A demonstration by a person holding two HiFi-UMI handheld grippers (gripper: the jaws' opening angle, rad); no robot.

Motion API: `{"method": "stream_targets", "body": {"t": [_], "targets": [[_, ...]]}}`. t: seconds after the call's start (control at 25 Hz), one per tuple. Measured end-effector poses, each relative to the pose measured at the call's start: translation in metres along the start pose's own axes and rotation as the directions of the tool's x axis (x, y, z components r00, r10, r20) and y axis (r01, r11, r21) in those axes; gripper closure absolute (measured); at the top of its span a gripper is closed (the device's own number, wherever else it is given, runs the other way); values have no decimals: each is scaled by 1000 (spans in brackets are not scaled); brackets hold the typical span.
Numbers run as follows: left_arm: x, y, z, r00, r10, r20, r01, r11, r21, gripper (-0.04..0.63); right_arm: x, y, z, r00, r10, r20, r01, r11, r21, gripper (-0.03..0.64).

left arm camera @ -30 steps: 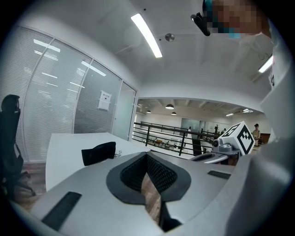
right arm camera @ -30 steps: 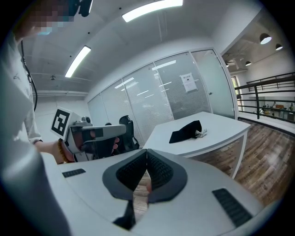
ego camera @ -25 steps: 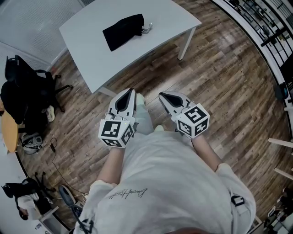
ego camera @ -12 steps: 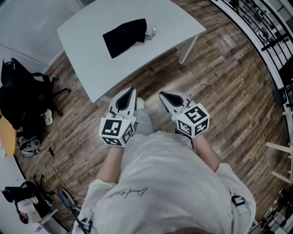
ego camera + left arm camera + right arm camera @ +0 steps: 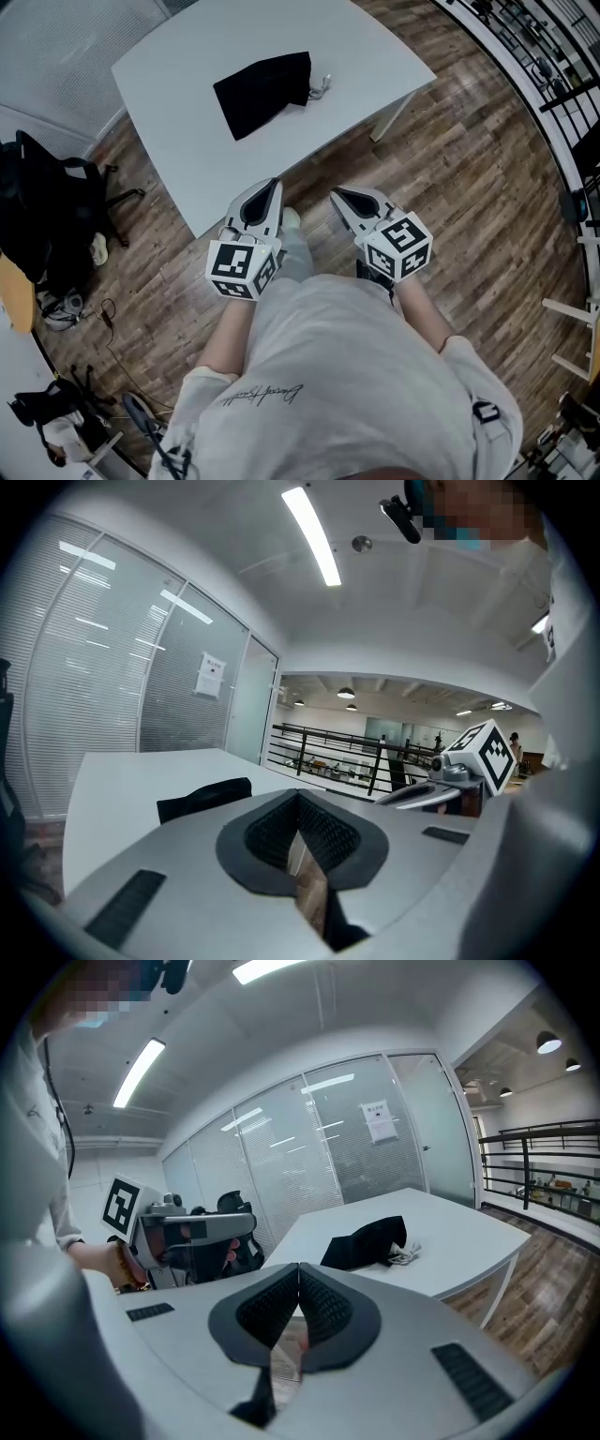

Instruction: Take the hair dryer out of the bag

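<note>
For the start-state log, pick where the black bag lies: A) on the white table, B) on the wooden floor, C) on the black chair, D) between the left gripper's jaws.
A: the black bag lies flat on the white table, nothing gripping it.

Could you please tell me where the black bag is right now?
In the head view, the black bag lies flat on the white table, near its middle, at the upper centre of the picture. A white cord shows at its right end.
</note>
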State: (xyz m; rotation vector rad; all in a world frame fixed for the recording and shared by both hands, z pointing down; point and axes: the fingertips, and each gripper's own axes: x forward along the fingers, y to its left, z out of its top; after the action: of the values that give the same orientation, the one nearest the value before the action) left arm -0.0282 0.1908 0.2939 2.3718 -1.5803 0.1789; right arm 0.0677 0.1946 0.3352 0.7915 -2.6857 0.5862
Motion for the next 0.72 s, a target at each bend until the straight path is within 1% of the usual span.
{"method": "stream_targets", "body": {"t": [0.24,0.48,0.6,0.72], "targets": [[29,32,11,1000,-15,0,15,1000,-25,583,25,-20,20,1000,-24,-7,24,1000,-1,592],[55,61,33,999,-43,2,43,999,-19,583,54,-39,48,999,-42,9,42,999,29,592],[67,79,40,999,-51,2,51,999,-18,583,75,-47,60,999,-49,8,49,999,9,592],[80,100,49,999,-47,19,48,999,-26,583,95,-54,72,999,-46,8,46,999,0,592]]}}
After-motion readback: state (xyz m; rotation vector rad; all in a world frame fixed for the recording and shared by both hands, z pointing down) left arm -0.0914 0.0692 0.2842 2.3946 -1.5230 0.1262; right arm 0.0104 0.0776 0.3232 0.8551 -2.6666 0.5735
